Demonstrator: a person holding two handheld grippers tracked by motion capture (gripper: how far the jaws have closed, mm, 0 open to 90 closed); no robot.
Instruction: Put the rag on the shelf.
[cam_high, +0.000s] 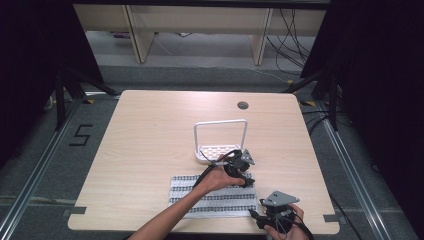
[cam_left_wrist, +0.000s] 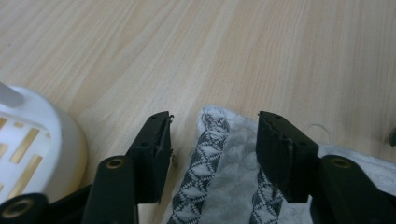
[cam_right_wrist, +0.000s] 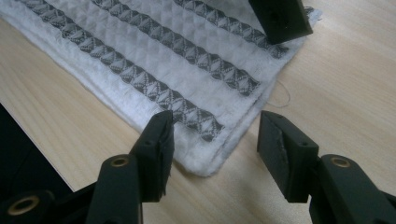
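Item: folded towel (cam_high: 214, 196), white waffle weave with grey patterned stripes, flat on the counter (cam_high: 150, 140), directly under both tongs.
Left tongs (cam_high: 246, 181): over the towel's far right corner, beside the white basket (cam_high: 220, 150); jaws half spread, straddling the corner with a stripe between them; pads not seen pressing the cloth.
Right tongs (cam_high: 256, 216): at the towel's near right corner; jaws half spread, the corner lying between and just ahead of them; nothing pinched.
Handling, judged: light, soft and limp; certain to sag and unfold if lifted from one point. Textured weave, unlikely to slip. Not fragile.
Grip point, judged: the two right-hand corners, taken through all layers at the hem; a shallow bite risks picking up the top layer only.
Loose thread (cam_right_wrist: 280, 95): trailing off the right edge, beyond the right tongs; minor snag risk.
Surface: pale wood-grain laminate, smooth, level, with a cable hole (cam_high: 243, 105) far beyond the tongs.
Room: grey floor with rails, dark curtains either side, wooden furniture legs and cables behind.
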